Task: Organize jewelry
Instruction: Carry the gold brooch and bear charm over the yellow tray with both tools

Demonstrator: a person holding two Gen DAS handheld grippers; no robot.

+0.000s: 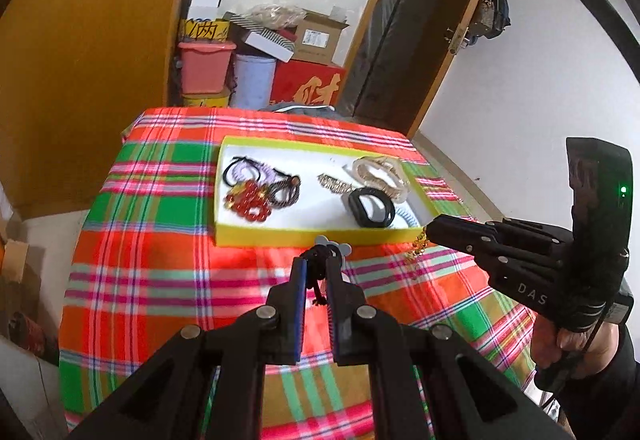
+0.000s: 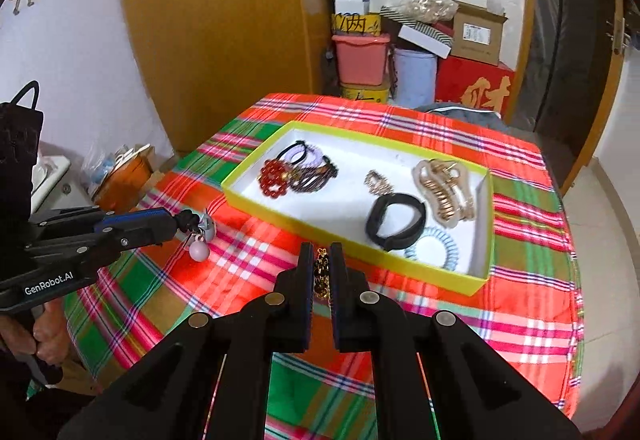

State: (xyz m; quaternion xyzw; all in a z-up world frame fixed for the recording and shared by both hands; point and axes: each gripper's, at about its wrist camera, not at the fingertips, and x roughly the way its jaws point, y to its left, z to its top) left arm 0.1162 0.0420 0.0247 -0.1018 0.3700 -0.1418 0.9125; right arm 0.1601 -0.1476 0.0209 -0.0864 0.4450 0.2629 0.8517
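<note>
A yellow-rimmed white tray (image 1: 312, 238) (image 2: 280, 214) lies on the plaid tablecloth. It holds a red bead bracelet (image 1: 248, 202) (image 2: 274, 176), dark hair ties (image 1: 256, 172), a black band (image 1: 370, 208) (image 2: 394, 222), a gold claw clip (image 1: 380, 172) (image 2: 444, 188) and a blue spiral tie (image 2: 434, 248). My left gripper (image 1: 318, 260) (image 2: 180, 220) is shut on a black cord with a grey charm (image 1: 332, 246) (image 2: 199, 250), just before the tray's near rim. My right gripper (image 2: 322, 254) (image 1: 430, 230) is shut on a gold chain (image 2: 321, 274) (image 1: 416, 248) at the tray's near right corner.
The plaid cloth (image 1: 180, 240) covers a small table whose edges drop off on all sides. Behind it stand a pink bin (image 1: 206, 66), a red box (image 1: 308, 88) and cardboard boxes. A wooden wardrobe (image 2: 208, 32) is at the left, a door (image 1: 404, 40) at the right.
</note>
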